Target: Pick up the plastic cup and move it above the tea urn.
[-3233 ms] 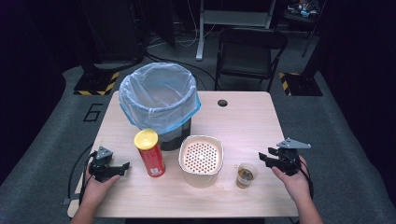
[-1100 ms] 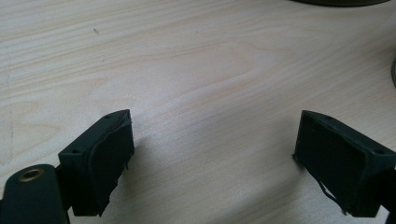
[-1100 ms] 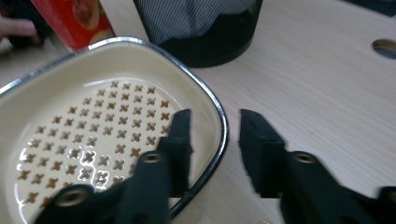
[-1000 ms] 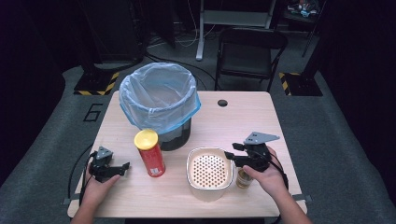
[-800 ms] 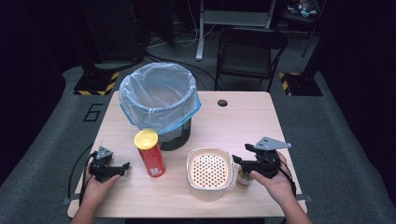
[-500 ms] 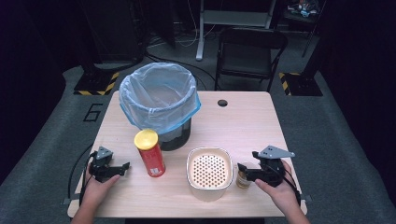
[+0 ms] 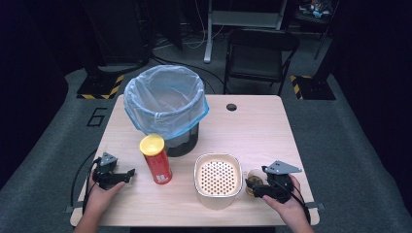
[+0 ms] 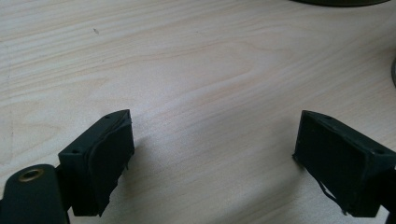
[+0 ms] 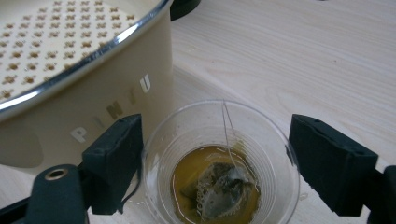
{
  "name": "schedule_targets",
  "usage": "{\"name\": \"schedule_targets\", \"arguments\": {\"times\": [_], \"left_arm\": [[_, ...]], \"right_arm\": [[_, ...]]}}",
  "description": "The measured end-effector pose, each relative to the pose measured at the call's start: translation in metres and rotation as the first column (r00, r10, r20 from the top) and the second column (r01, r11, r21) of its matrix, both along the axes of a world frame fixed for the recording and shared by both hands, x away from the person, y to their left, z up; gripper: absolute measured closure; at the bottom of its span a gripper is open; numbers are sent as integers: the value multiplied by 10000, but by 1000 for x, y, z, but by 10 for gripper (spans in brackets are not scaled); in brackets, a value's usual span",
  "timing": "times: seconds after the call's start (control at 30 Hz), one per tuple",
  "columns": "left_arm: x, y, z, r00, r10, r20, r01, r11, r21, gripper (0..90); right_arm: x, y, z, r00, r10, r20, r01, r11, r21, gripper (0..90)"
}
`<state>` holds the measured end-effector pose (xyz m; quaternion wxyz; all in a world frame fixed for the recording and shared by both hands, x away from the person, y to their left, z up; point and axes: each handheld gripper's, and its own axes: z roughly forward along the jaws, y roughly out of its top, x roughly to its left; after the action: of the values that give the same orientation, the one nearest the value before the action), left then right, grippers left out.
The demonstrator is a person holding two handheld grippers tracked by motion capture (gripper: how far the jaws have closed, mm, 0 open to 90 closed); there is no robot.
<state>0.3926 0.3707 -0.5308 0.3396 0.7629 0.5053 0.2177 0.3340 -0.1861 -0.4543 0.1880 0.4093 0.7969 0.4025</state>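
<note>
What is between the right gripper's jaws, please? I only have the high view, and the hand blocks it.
Observer: A clear plastic cup sits between the open jaws of the right gripper, one jaw on either side.
Operator: Is the cup empty?
Observer: No, it holds a little amber liquid and a soaked tea bag, its string running up to the rim.
Operator: What is the left gripper doing?
Observer: The left gripper is open over bare table, nothing between its jaws.

A clear plastic cup point(image 9: 219, 163) stands upright at the lower middle of the right gripper view, holding shallow amber liquid and a soggy tea bag point(image 9: 219, 193), apparently just beside the cream perforated container point(image 9: 70, 70).
</note>
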Motion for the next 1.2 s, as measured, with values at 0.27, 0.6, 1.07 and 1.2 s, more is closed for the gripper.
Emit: {"name": "schedule_targets", "arguments": {"times": [0.27, 0.6, 1.07, 1.2], "left_arm": [[0, 0, 0, 10000, -2, -2, 2, 10000, 2, 117], [0, 0, 0, 10000, -6, -7, 6, 10000, 6, 117], [0, 0, 0, 10000, 2, 35, -2, 10000, 5, 117], [0, 0, 0, 10000, -12, 37, 12, 10000, 16, 117]], "right_arm": [[-1, 2, -14, 10000, -40, -48, 39, 9994, -356, 195], [-2, 4, -20, 9997, -48, 258, 63, 9981, -614, 195], [1, 2, -26, 9998, 142, 115, -133, 9969, -782, 252], [1, 3, -26, 9999, 88, 66, -84, 9977, -677, 258]]}}
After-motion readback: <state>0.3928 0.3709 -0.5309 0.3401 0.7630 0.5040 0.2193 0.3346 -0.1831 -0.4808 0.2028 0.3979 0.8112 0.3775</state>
